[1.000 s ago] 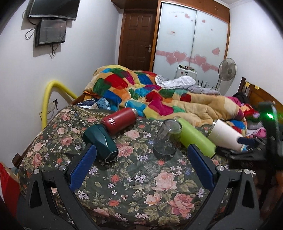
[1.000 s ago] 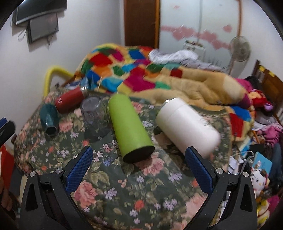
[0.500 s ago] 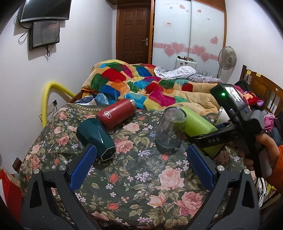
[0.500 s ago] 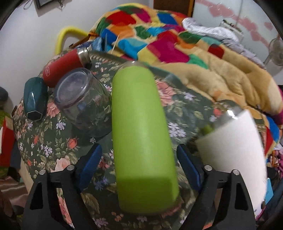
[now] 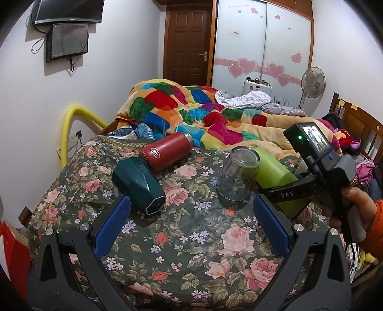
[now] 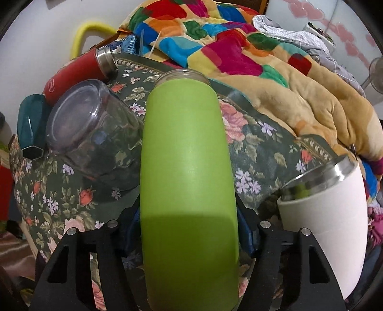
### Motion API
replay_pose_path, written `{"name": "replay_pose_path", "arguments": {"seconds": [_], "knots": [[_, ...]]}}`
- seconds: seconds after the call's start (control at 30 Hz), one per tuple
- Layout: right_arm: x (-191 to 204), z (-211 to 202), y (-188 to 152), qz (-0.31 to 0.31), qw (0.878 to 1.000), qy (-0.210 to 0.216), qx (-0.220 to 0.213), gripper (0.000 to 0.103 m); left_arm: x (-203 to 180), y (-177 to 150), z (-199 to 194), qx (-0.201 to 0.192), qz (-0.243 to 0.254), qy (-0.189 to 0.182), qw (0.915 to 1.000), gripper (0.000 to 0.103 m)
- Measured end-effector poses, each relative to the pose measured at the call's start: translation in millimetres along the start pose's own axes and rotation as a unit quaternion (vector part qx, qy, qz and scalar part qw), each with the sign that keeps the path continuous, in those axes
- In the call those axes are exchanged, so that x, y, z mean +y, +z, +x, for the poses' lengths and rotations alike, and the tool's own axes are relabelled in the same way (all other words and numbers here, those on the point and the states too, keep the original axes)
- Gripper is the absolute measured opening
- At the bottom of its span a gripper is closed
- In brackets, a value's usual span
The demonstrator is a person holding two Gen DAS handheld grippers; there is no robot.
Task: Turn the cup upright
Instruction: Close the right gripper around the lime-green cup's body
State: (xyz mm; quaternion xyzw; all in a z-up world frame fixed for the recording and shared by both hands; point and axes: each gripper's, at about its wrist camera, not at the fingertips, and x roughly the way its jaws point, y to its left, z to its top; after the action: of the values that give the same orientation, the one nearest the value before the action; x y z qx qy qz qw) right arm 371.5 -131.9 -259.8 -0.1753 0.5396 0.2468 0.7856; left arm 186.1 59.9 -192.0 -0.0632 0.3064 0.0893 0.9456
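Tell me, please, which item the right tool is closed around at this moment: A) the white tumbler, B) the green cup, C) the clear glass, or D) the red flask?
B. In the right wrist view the green cup lies between the fingers of the right tool, which press its sides, while the red flask, clear glass and white tumbler lie apart from it.

A bedroom in a home.
A bed (image 5: 275,134) is seen heaped with a patchwork quilt (image 5: 191,110); a wardrobe (image 5: 263,43) stuck with hearts, a wooden door (image 5: 189,40), a standing fan (image 5: 312,82) and a wall-mounted TV (image 5: 69,10) are shown around it.
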Motion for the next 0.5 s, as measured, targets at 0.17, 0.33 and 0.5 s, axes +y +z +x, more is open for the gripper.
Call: {"name": "replay_pose_path", "arguments": {"seconds": [0.17,0.33,0.5], "knots": [[-0.6,-9.8,-10.5,0.019,1.0,0.012,-0.006,0.063,0.4,2.6,-10.7,-0.006,-0.001,-0.001,1.0,0.103],[0.0,-23.1,-24.8,0.024,1.0,0.015,-0.011,0.063,-0.9,3.4,-23.0,-0.012,-0.003,-0.004,0.9999,0.103],[7.0,-50.5,-40.2,0.017,0.999,0.011,-0.036,0.063,-3.6,5.6,-36.8,-0.019,-0.005,-0.01,0.9998,0.103]]}}
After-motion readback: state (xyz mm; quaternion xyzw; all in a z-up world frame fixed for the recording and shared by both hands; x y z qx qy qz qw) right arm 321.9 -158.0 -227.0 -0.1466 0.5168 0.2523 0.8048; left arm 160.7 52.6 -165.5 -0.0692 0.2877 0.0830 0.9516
